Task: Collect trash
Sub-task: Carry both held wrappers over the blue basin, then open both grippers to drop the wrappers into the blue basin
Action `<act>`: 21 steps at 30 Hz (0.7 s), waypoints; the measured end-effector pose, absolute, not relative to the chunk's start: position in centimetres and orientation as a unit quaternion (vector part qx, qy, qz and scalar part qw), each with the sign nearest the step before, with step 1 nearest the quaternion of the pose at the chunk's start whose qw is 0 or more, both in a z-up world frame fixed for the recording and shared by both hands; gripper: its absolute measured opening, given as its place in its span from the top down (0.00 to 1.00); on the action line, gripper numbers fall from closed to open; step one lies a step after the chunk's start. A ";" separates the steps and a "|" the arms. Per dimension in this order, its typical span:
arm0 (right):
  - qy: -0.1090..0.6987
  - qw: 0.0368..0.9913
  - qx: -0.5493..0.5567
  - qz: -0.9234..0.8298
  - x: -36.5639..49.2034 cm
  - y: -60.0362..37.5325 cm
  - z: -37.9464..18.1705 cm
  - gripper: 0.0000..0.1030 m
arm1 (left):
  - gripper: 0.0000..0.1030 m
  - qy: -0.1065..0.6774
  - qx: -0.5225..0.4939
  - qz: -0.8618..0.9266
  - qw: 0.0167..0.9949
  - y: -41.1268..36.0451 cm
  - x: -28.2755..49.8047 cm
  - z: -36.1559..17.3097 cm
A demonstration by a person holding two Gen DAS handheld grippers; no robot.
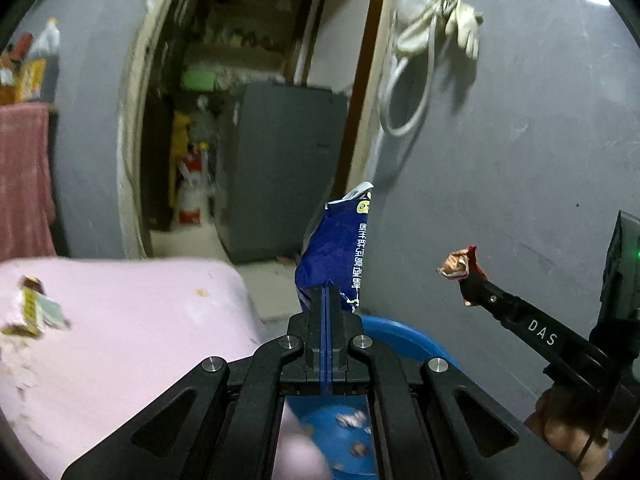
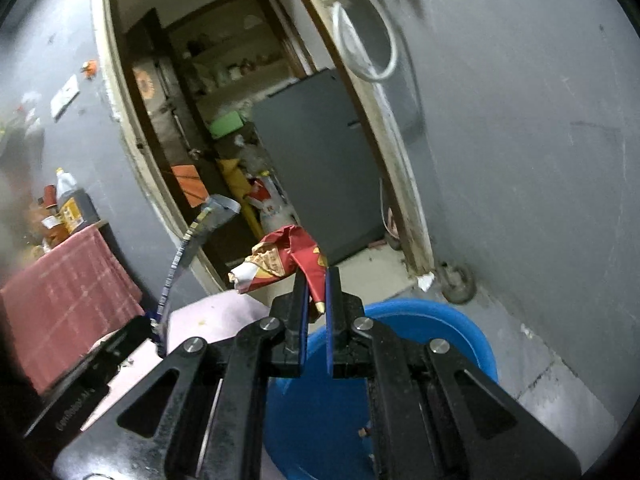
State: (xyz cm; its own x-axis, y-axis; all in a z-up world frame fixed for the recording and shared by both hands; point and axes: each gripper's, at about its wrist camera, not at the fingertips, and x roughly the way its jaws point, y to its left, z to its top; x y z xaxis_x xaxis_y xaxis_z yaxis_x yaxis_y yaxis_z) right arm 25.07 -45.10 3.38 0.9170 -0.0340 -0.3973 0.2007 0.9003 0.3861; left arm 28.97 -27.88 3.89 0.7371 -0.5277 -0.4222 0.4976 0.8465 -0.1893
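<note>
While both hand-held grippers point forward and slightly down, each is clamped on a piece of trash. Nearest in the left wrist view, the left gripper [image 1: 327, 294] has its jaws pressed fully together on the lower edge of a blue snack wrapper [image 1: 338, 246], which stands upright above the fingertips with white lettering down one side. Directly beneath and just ahead of that gripper sits a blue bucket [image 1: 404, 338], with a few scraps lying inside it. To its left lies a pink cushion [image 1: 132, 320] carrying a small torn wrapper and crumbs. To its right, the right gripper [image 1: 474, 288] reaches in from the side. In the right wrist view, the right gripper's jaws stand nearly together, pinching the tail of a crumpled red wrapper [image 2: 284, 262] that bulges up and to the left of the fingertips, over the bucket's near rim. Farther ahead, a grey wall [image 1: 520, 160] rises behind the bucket, with a white cord [image 1: 408, 92] and a pale glove [image 1: 466, 24] hanging on it. Beyond, through an open doorway, stands a grey refrigerator [image 2: 320, 160], with shelves behind it.
</note>
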 end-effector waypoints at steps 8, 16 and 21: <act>0.242 0.938 0.241 -0.062 26.8 -46.5 1.3 0.92 | 1.00 0.339 -0.066 -0.282 0.895 -29.0 32.6 0.5; 0.278 0.931 0.231 -0.055 28.0 -46.2 0.3 0.89 | 1.00 0.395 -0.081 -0.275 0.873 -28.6 34.5 -1.2; 0.290 0.926 0.234 -0.056 28.3 -46.1 -0.2 0.88 | 1.00 0.400 -0.075 -0.273 0.872 -28.2 34.1 -1.0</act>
